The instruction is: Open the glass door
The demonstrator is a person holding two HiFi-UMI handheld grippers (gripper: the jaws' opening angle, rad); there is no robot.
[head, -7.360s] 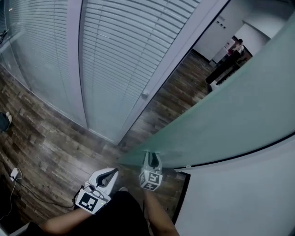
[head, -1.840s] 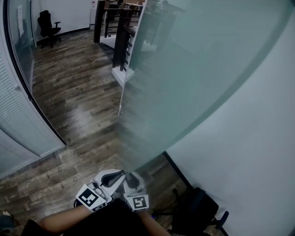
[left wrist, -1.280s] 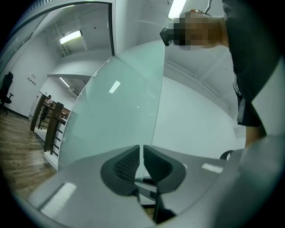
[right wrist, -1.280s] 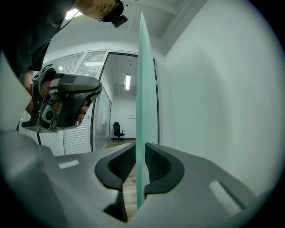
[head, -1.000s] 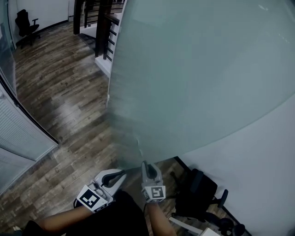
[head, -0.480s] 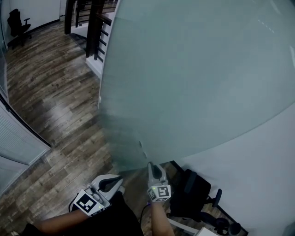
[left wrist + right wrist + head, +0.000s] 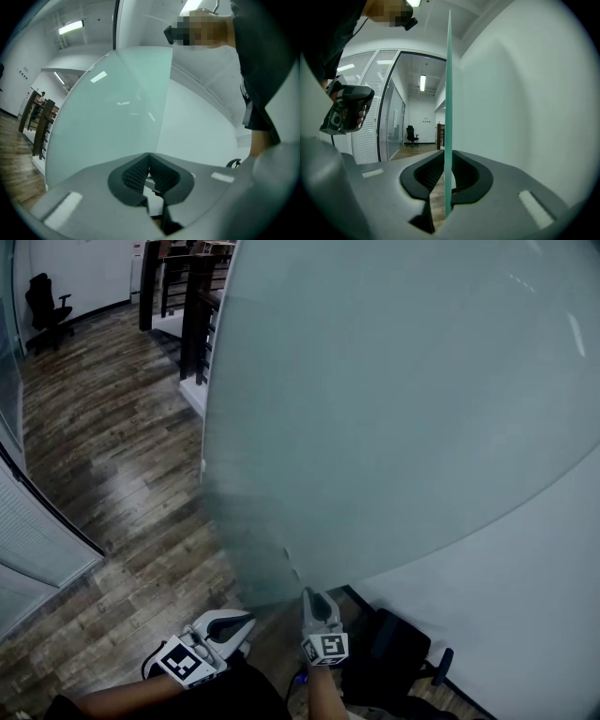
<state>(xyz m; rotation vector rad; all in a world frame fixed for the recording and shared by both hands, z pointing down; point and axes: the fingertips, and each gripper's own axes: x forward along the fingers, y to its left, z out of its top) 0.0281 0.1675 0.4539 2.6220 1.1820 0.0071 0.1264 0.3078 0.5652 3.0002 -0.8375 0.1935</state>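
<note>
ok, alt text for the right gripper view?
The right gripper is clamped on the edge of the glass door, seen edge-on as a thin green line. The left gripper is at left, white wall at right.

Dark wood-plank floor (image 7: 112, 474) reaches a black office chair (image 7: 42, 298), white wall (image 7: 534, 606) at right.

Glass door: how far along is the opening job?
Mostly done: the glass door stands swung wide, near the white wall. In hand: the right gripper pinches its edge; the left gripper is shut, empty. Remaining: perhaps a last push, then letting go.
</note>
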